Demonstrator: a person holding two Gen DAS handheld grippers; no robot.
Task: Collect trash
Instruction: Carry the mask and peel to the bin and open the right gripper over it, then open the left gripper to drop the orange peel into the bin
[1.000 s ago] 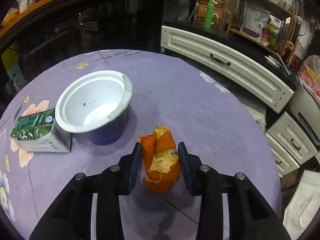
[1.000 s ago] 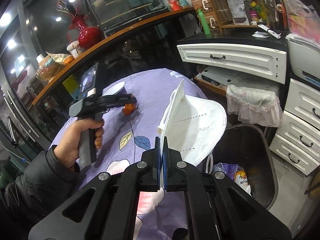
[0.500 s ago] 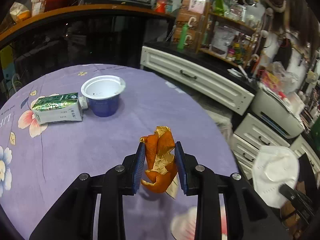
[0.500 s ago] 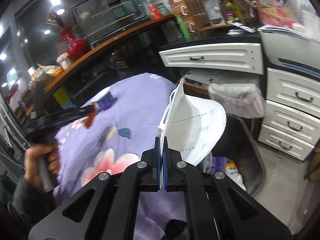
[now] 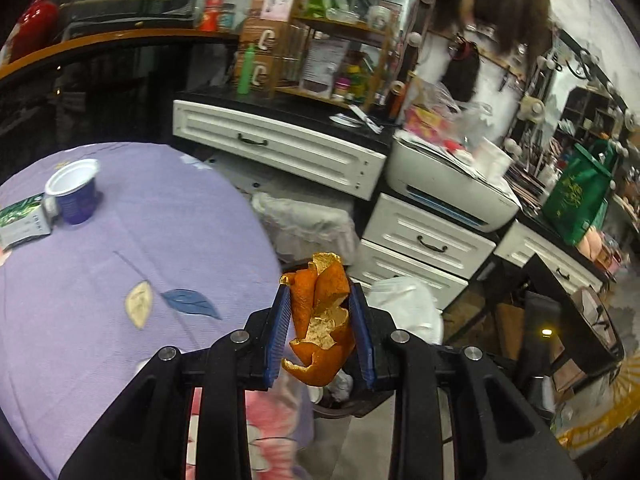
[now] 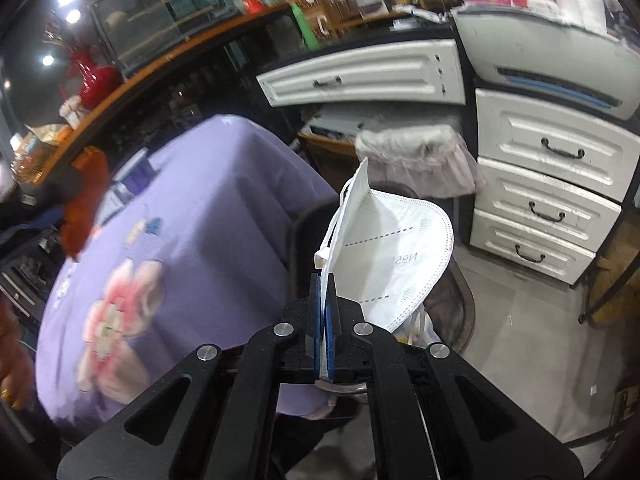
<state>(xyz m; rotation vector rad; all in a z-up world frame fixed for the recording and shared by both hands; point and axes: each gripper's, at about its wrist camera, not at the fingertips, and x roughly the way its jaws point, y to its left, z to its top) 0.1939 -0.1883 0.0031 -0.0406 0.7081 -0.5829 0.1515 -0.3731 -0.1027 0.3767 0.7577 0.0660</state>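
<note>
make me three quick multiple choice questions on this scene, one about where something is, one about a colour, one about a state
1. Where does the blue cup stand?
A. on the purple tablecloth beside the carton
B. in a drawer
C. on the floor

2. What colour is the peel in the left gripper?
A. green
B. orange
C. white

3. What is the state of the right gripper?
A. wide open and empty
B. shut on the white mask
C. shut on a cup

Answers:
1. A, the cup sits on the tablecloth next to the carton.
2. B, the curled peel between the fingers is orange.
3. B, the fingers are pressed together on the edge of the white mask.
</note>
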